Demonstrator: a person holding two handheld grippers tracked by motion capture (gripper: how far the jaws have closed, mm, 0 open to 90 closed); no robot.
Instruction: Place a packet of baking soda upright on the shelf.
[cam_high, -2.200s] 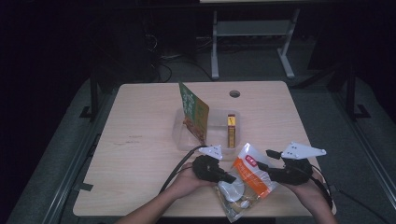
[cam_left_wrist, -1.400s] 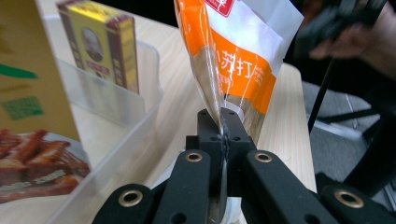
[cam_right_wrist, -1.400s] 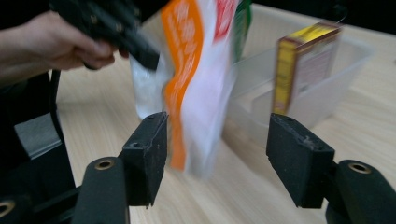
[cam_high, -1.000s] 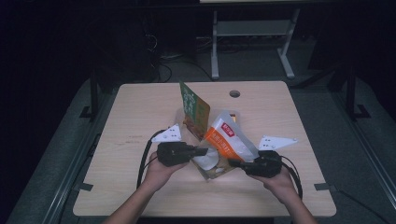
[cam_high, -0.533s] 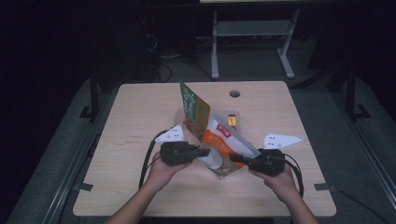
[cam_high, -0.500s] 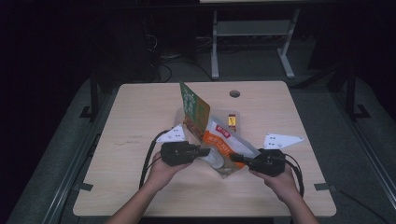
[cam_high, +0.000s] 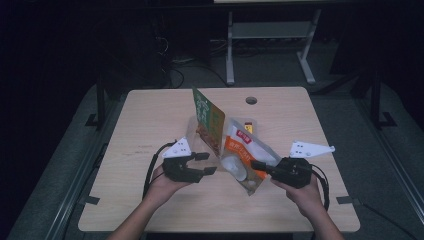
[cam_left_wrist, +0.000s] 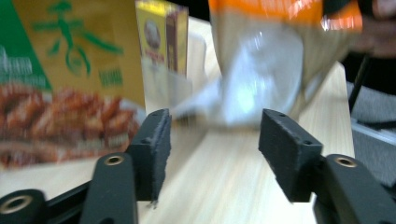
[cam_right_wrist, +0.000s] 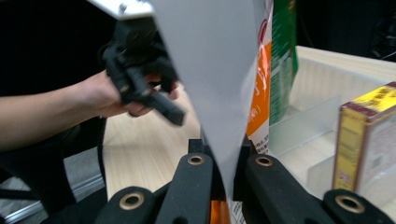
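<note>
Right gripper (cam_high: 261, 164) clamped on the near edge of the orange-and-clear pouch (cam_high: 245, 152); right gripper view shows both jaws pressed flat against the pouch's grey film (cam_right_wrist: 219, 93), no gap. Left gripper (cam_high: 204, 163) apart, jaws have just been opening, nothing between the pads; left gripper view shows bare table (cam_left_wrist: 233, 177) between the 2 black pads (cam_left_wrist: 152, 149), with the pouch's clear bottom (cam_left_wrist: 261, 88) just beyond them, blurred.

High view: pouch leans tilted over the near right part of a clear plastic bin (cam_high: 235, 125) mid-table, its lower end toward the right hand (cam_high: 305, 192). Green-and-yellow snack bag (cam_high: 207, 120) stands upright in the bin, just left of the pouch. Small yellow box (cam_high: 247, 129) sits at the far side, partly hidden by the pouch.

Right gripper view adds the bin's clear divider walls (cam_right_wrist: 308, 121) and the yellow box (cam_right_wrist: 364, 140) close on the right, plus the left hand (cam_right_wrist: 116, 100) with its gripper across the table. Left gripper view gives the snack bag's print (cam_left_wrist: 70, 70) and the yellow box (cam_left_wrist: 163, 37) behind it.
</note>
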